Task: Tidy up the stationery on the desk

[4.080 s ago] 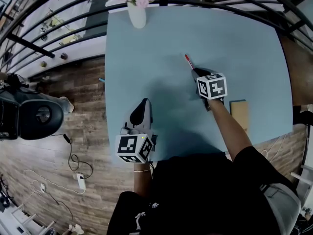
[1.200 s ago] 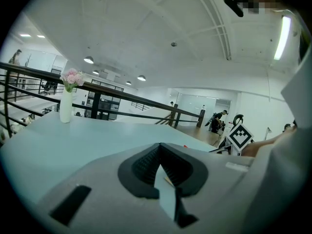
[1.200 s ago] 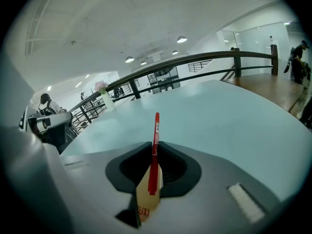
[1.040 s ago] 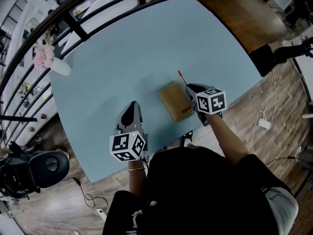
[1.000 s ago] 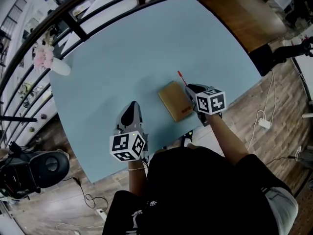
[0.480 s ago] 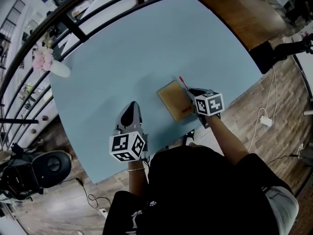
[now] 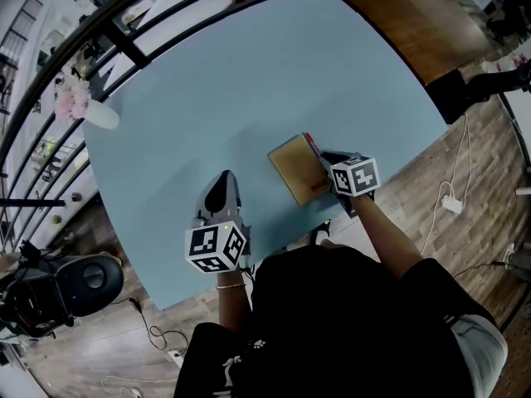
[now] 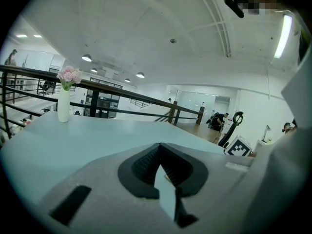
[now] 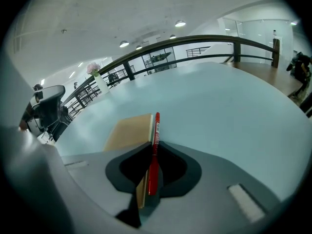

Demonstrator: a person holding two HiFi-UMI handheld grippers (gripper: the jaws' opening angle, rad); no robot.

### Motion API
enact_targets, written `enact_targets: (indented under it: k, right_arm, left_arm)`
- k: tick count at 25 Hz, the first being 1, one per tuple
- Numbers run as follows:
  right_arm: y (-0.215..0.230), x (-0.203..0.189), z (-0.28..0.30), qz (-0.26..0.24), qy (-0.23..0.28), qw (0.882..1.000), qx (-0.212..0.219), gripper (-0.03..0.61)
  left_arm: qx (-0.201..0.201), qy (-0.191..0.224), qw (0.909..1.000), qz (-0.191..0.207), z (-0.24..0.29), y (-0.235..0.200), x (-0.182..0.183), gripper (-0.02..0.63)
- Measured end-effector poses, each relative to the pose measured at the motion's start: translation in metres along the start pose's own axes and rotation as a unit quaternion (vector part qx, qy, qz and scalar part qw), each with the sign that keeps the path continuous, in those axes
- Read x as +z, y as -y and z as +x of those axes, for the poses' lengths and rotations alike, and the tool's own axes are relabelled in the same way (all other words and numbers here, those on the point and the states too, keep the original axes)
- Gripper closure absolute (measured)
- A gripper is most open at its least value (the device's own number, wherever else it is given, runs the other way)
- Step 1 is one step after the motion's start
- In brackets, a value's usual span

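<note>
Holding: right gripper (image 7: 325,157) has its jaws clamped on a red pen (image 9: 154,145).
Pen: runs along the right edge of the brown notebook (image 7: 296,169), its tip pointing away from the person.
Left gripper (image 7: 222,194): jaws pressed together with nothing between them, left of the notebook and apart from it.
Notebook: flat on the blue desk (image 7: 249,73).

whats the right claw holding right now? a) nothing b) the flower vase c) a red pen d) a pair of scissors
c: the right gripper view shows the right claw closed on a red pen, whose shaft runs along the edge of the brown notebook lying on the blue table.
</note>
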State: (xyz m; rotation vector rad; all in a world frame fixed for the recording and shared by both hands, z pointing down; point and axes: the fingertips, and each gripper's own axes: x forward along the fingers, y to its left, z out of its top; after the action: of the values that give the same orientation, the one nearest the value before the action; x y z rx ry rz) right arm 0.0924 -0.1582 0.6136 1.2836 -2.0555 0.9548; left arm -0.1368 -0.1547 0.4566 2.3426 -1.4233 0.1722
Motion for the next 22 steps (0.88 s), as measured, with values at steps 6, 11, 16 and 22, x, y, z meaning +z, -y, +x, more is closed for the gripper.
enact_targets:
  k: [6, 11, 16, 22]
  right_arm:
    - [-0.0026, -0.0021, 0.0052, -0.026, -0.011, 1.000, 0.001, 0.523]
    - [-0.0025, -0.0047, 0.0037, -0.035, -0.013, 0.999, 0.008, 0.522]
    - [-0.0017, -0.0059, 0.0052, -0.037, -0.014, 0.999, 0.012, 0.518]
    - [-0.0018, -0.0031, 0.0023, -0.045, -0.013, 0.999, 0.015, 0.509]
  left_arm:
    - [-0.001, 0.000, 1.0000, -0.002, 0.0024, -0.0028, -0.0007, 0.615]
    - [0.004, -0.001, 1.0000, -0.002, 0.0007, -0.0026, -0.0007, 0.616]
    - [0.005, 0.001, 1.0000, -0.001, 0.0009, -0.0037, 0.0001, 0.616]
    - [0.009, 0.002, 1.0000, 0.001, -0.0005, -0.0048, 0.0014, 0.616]
